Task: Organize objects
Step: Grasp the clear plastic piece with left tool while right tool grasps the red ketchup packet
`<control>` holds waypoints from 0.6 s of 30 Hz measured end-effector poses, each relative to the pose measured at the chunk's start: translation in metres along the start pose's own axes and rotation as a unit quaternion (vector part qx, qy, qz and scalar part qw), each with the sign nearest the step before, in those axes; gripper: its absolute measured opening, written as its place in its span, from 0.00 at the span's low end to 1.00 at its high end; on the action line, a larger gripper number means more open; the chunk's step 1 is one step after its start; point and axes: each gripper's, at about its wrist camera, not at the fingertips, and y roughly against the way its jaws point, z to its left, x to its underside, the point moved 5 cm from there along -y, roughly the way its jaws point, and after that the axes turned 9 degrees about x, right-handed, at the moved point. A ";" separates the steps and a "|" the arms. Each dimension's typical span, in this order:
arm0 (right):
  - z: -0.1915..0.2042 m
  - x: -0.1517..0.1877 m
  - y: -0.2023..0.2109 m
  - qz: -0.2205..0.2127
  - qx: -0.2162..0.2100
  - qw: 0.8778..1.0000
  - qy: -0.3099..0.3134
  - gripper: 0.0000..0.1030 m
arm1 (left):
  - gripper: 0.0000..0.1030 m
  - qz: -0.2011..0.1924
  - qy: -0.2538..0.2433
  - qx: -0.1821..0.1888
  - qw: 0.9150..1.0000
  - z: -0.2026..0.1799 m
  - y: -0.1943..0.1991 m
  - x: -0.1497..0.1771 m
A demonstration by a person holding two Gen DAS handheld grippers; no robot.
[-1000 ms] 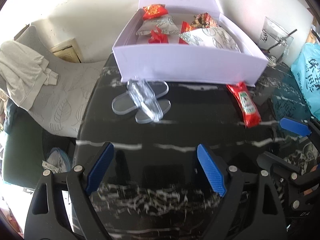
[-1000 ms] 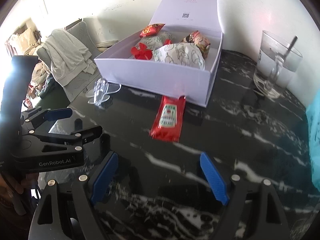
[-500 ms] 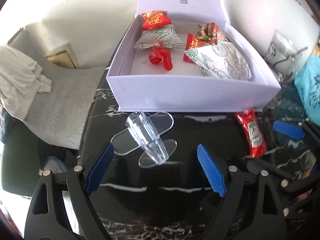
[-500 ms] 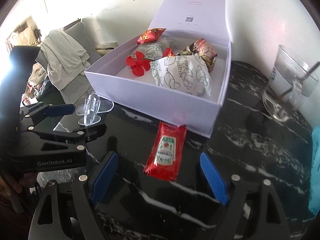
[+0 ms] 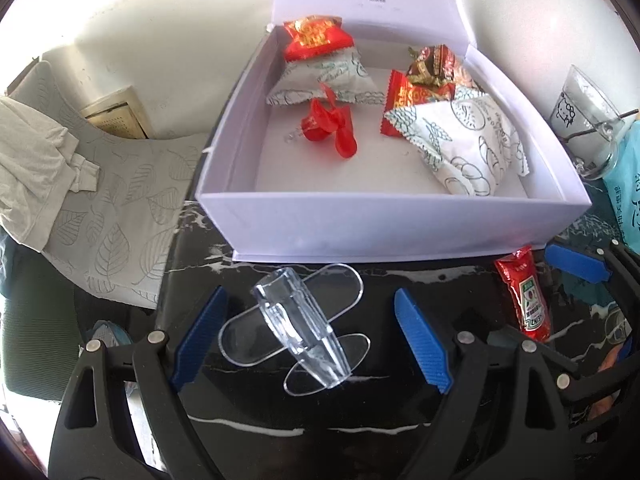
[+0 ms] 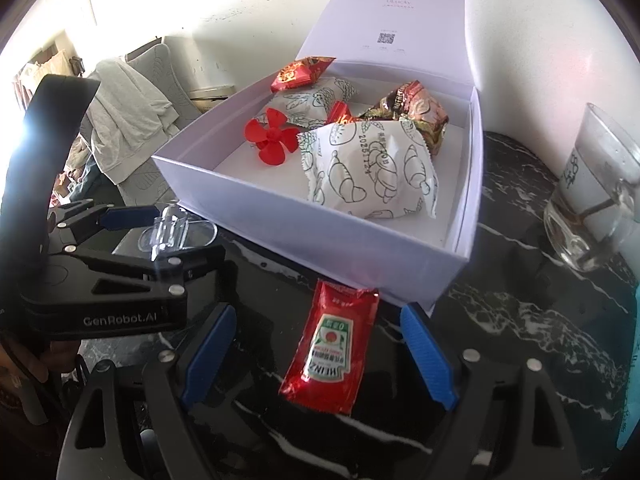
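Observation:
A clear plastic toy plane [image 5: 298, 324] lies on the black marble table, right between the blue pads of my open left gripper [image 5: 310, 338]; the pads do not touch it. A red ketchup sachet [image 6: 332, 342] lies between the pads of my open right gripper [image 6: 318, 354], also untouched. It shows at the right in the left wrist view as the ketchup sachet [image 5: 524, 294]. Behind both stands an open lilac box [image 5: 392, 220] holding snack packets [image 5: 460, 142] and a red propeller [image 5: 330, 124]. The left gripper [image 6: 132, 240] appears left of the sachet in the right wrist view.
A glass mug [image 6: 592, 196] with a spoon stands right of the box near the wall. A turquoise bag [image 5: 626, 184] sits at the far right. Left of the table edge is a chair [image 5: 112, 200] draped with grey cloth. The box lid [image 6: 396, 12] leans against the wall.
Both grippers have moved forward toward the box. The clear plane now lies between the left pads and the sachet between the right pads. Both stayed open.

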 end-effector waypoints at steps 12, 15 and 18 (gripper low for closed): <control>-0.003 0.001 -0.001 -0.002 0.002 1.000 -0.002 0.60 | 0.59 -0.011 -0.018 0.028 0.999 -0.011 0.000 -0.002; -0.003 0.004 0.002 -0.001 0.007 1.000 0.003 0.53 | 0.52 -0.011 -0.025 0.034 0.999 -0.016 0.002 0.002; -0.003 0.011 0.007 -0.003 0.010 1.000 0.010 0.47 | 0.52 -0.011 -0.034 0.039 0.999 -0.023 0.005 0.008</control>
